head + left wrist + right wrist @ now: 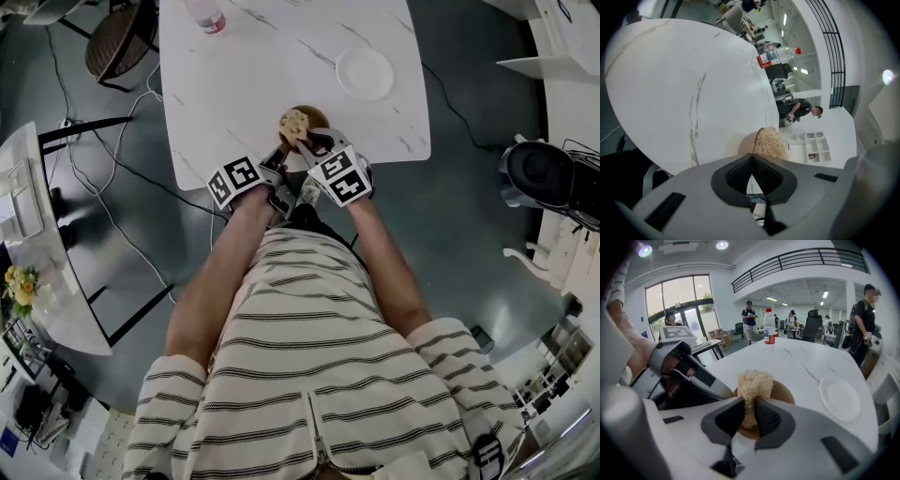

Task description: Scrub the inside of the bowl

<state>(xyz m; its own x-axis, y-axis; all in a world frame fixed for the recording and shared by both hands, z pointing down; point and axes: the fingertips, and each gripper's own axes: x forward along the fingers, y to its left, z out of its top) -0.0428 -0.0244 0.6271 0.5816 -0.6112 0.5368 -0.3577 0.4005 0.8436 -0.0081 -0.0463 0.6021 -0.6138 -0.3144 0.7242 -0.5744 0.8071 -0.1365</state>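
Tongs of right gripper (750,414) pinch scrubber (753,380) at bowl (786,392).

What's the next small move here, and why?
Probably lower the scrubber against the inside of the bowl and start a short wipe. The right hand-held gripper is shut on the scrubber, held just over the bowl, and the left hand-held gripper looks clamped on the bowl's rim, so the bowl seems steadied.

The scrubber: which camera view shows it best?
The right gripper view: the scrubber stands large between the jaws, over the bowl. The head view shows it small; the left gripper view shows only part.
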